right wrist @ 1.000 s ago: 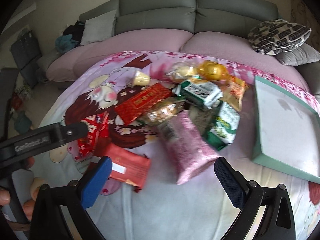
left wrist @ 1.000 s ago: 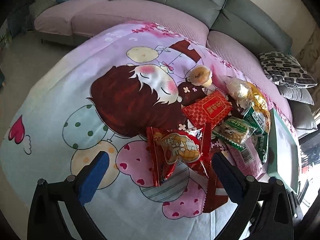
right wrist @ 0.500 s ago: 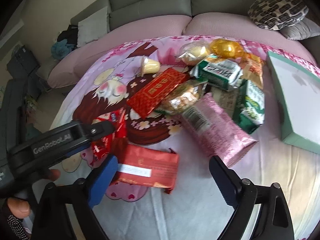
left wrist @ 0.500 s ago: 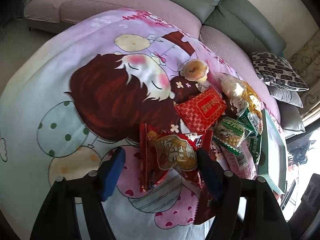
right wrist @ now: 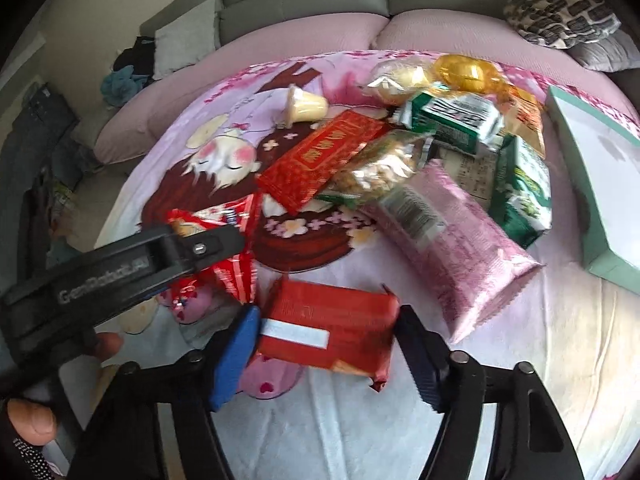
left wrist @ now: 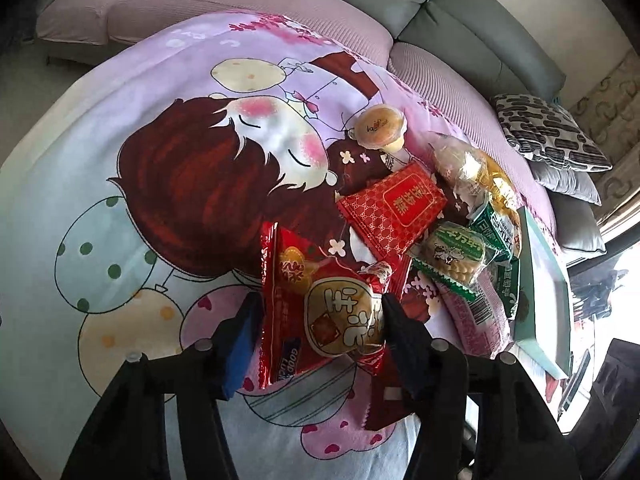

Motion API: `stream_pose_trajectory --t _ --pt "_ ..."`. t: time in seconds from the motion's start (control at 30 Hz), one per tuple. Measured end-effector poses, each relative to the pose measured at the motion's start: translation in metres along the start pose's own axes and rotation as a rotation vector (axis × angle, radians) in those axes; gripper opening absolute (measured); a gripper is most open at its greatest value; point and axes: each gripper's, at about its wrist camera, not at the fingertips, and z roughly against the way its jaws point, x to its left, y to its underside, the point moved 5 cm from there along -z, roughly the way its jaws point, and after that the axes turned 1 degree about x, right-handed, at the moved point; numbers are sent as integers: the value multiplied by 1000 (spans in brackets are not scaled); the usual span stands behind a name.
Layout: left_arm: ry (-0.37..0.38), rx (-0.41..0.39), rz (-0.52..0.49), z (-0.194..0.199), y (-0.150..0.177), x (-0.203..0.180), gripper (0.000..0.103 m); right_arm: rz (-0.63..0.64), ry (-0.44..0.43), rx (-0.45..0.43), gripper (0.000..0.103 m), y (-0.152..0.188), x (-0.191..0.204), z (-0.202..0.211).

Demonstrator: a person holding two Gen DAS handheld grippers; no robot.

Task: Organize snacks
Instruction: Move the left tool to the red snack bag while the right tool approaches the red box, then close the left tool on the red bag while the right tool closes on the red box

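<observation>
My left gripper (left wrist: 320, 328) is shut on a red cracker bag (left wrist: 320, 304), which crumples between its pads; the same bag (right wrist: 224, 236) shows in the right wrist view under the left gripper's finger (right wrist: 120, 268). My right gripper (right wrist: 326, 344) has its pads against both ends of a red wrapped packet (right wrist: 328, 332) with a white label. A heap of snacks lies beyond: a red patterned pack (right wrist: 320, 160), a pink bag (right wrist: 448, 252), green packs (right wrist: 460, 120), a pudding cup (right wrist: 304, 106).
A mint-green box lid (right wrist: 600, 184) lies at the right edge of the cartoon blanket (left wrist: 120, 160). A grey and pink sofa (right wrist: 304, 4) with patterned cushions (right wrist: 560, 12) stands behind. A hand (right wrist: 32, 416) holds the left gripper.
Both grippers moved down and forward and narrowed. The left one closed on the red cracker bag. The right one closed around the red packet.
</observation>
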Motion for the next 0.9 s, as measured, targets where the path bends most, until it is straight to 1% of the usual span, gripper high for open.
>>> stream_pose_trajectory --t 0.1,0.2,0.33,0.4,0.47,0.73,0.9 --pt "-7 -2 -7 0 0 -1 59 -16 11 -1 69 -1 -7 1" --pt "-10 -4 -15 -2 1 -3 58 -7 12 5 69 1 -4 0" --pt "3 -10 -7 0 0 -2 53 17 13 4 69 1 1 -1" --pt "6 -12 -6 1 0 -3 52 22 16 5 70 1 1 -2" --pt "9 -15 3 2 0 -1 51 30 20 9 72 2 3 -3" --pt "12 -10 23 3 1 4 51 102 85 30 77 5 11 -13" --pt "12 -5 24 2 2 4 51 149 148 31 77 8 16 -18"
